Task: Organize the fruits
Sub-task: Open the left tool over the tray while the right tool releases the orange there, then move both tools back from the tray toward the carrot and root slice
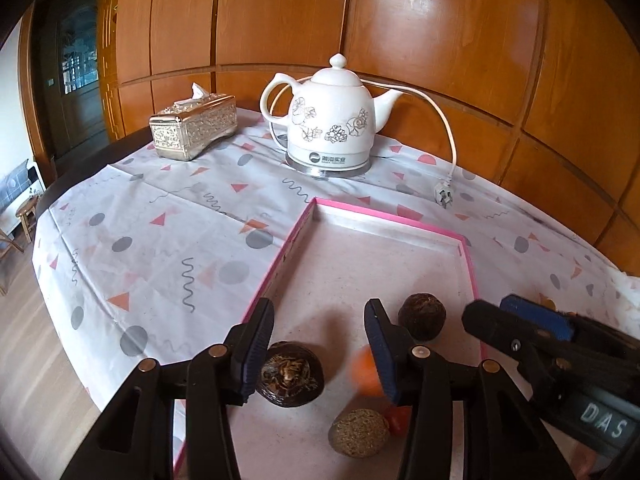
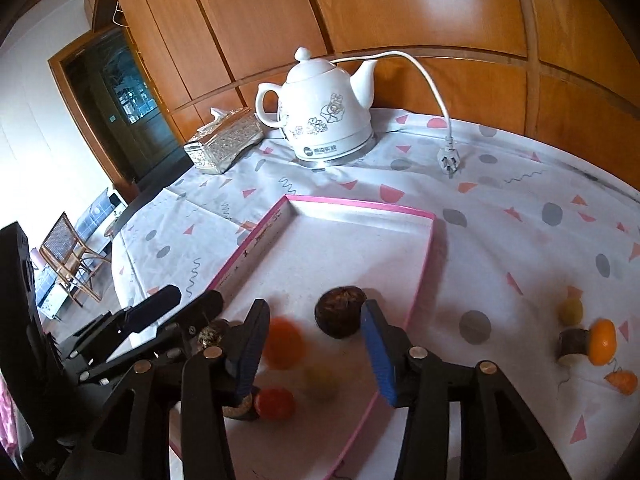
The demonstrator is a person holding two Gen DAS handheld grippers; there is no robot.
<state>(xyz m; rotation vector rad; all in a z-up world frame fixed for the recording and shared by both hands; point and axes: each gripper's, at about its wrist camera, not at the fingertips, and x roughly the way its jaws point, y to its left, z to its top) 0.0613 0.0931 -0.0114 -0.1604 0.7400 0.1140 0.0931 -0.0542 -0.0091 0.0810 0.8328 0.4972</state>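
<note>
A pink-rimmed tray (image 1: 276,264) (image 2: 424,268) lies on the patterned cloth. In it are two dark round fruits (image 1: 290,374) (image 1: 422,316), a tan rough fruit (image 1: 359,432), a small red fruit (image 1: 398,418) and a blurred orange fruit (image 1: 362,368) (image 2: 282,342). My left gripper (image 1: 320,348) is open over the tray, empty. My right gripper (image 2: 314,344) is open over the tray, empty, with the blurred orange fruit and a blurred yellowish fruit (image 2: 320,380) between its fingers. The right gripper also shows in the left wrist view (image 1: 520,320). Outside the tray lie a yellow-green fruit (image 2: 570,310), an orange fruit (image 2: 602,340), a cut dark piece (image 2: 572,344) and a small orange piece (image 2: 622,382).
A white ceramic kettle (image 1: 332,120) (image 2: 324,116) stands at the back, its cord and plug (image 1: 442,192) (image 2: 448,156) trailing right. A silver tissue box (image 1: 192,126) (image 2: 224,144) sits at the back left. A wooden panel wall is behind. The table edge drops to the floor on the left.
</note>
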